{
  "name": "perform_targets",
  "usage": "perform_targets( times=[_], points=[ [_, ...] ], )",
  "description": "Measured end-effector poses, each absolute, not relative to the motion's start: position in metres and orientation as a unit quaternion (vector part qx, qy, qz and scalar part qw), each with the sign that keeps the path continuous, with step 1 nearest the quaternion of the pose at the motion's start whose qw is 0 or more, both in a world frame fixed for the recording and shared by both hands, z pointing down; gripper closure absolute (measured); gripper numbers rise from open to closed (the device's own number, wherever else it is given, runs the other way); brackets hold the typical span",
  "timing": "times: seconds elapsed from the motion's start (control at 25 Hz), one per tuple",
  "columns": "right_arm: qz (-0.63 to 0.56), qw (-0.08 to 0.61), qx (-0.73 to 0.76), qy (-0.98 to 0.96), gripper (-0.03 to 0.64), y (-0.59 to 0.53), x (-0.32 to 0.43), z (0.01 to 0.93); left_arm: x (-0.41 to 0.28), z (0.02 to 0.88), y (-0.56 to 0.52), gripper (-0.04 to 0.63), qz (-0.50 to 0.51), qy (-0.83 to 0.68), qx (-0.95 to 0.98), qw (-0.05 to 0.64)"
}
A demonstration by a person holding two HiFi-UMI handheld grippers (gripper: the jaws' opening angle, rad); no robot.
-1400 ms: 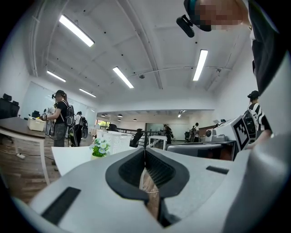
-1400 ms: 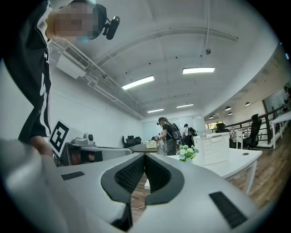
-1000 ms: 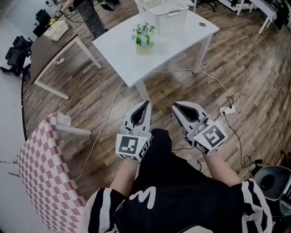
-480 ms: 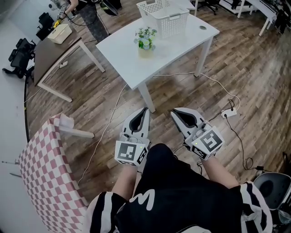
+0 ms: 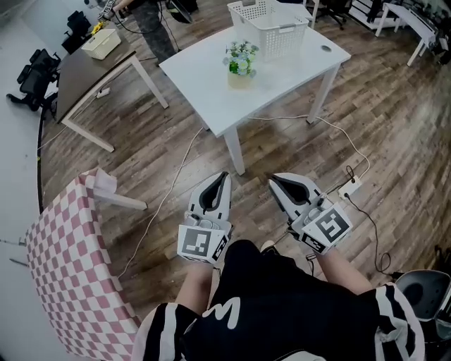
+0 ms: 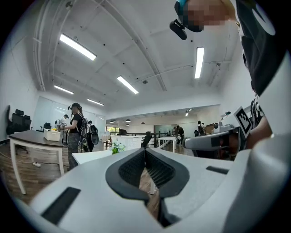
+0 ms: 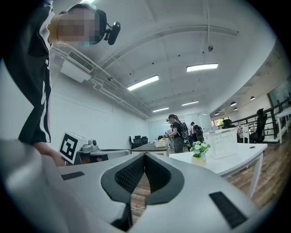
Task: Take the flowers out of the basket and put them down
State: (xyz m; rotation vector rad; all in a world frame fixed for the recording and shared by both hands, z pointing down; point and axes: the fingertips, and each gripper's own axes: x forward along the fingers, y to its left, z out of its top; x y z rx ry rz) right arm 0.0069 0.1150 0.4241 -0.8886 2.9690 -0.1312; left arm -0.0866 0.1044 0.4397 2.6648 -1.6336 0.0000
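A small pot of white and green flowers (image 5: 241, 62) stands on the white table (image 5: 211, 84) at the top of the head view, apart from the white slatted basket (image 5: 273, 25) behind it. Both grippers are held low over the wood floor, well short of the table. My left gripper (image 5: 224, 175) is shut with nothing in it, and so is my right gripper (image 5: 273, 178). The left gripper view shows its tips (image 6: 145, 150) meeting, with the flowers (image 6: 117, 148) far off. Beyond my right gripper (image 7: 145, 155), the flowers (image 7: 199, 150) and basket (image 7: 223, 143) sit on the table.
A brown desk (image 5: 84, 74) with a beige box (image 5: 102, 44) stands at left, with a person (image 5: 148, 21) beside it. A pink checkered cloth (image 5: 63, 261) fills the lower left. Cables (image 5: 176, 176) and a power strip (image 5: 350, 187) lie on the floor.
The table with flowers and basket has drifted right and slightly down in the head view. Both grippers sit a little lower in frame, still shut and side by side.
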Motion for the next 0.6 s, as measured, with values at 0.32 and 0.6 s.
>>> perform_targets(
  times=[0.32, 0.6],
  points=[
    [-0.022, 0.026, -0.289, 0.957, 0.6, 0.109, -0.029, 0.407, -0.107, 0.423, 0.109, 0.591, -0.013, -0.526, 0.85, 0.011],
    [-0.015, 0.057, -0.321, 0.945, 0.6, 0.117, -0.041, 0.389, -0.104, 0.405, 0.121, 0.591, -0.024, -0.486, 0.873, 0.013]
  ],
)
